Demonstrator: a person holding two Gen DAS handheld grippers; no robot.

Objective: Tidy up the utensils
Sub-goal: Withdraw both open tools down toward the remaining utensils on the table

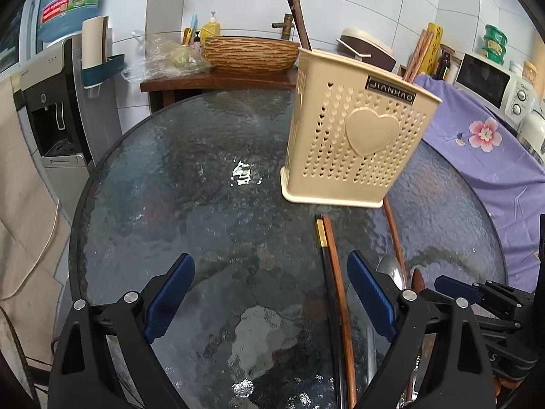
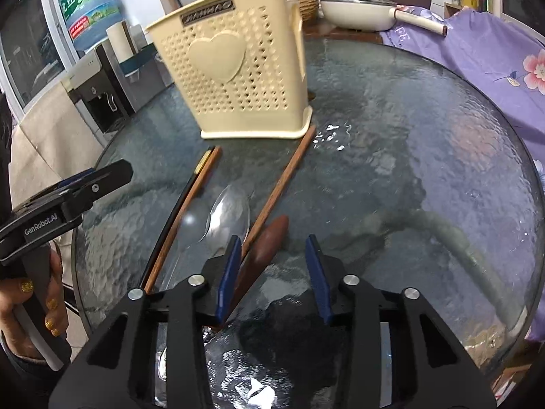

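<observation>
The cream plastic utensil holder (image 1: pixel 354 139) stands upright near the far edge of the round glass table (image 1: pixel 190 184). Its walls are pierced with small heart-shaped holes and carry one big raised heart and a dark label. Inside it, dark brown sticks (image 1: pixel 299 17) rise from one end and reddish chopsticks (image 1: pixel 419 55) from the other end.

On the table, nearer the front edge, lie the loose utensils: a pair of chopsticks (image 2: pixel 185 204) (one black with a gold band, one red-brown wood) side by side, a single wooden chopstick (image 2: pixel 282 184) whose far tip touches the base of the holder, a shiny metal spoon (image 2: pixel 228 218) between them, and a dark brown wooden spoon (image 2: pixel 267 242). The glass is textured, wavy and blue-grey.

The left gripper (image 1: pixel 270 293) hovers over the front part of the table, its blue pads spread wide, holding nothing. The right gripper (image 2: pixel 274 269) is low over the table, jaws apart; the wooden spoon passes between its fingers, close to the left pad (image 2: pixel 228 279), but is not pinched.
</observation>
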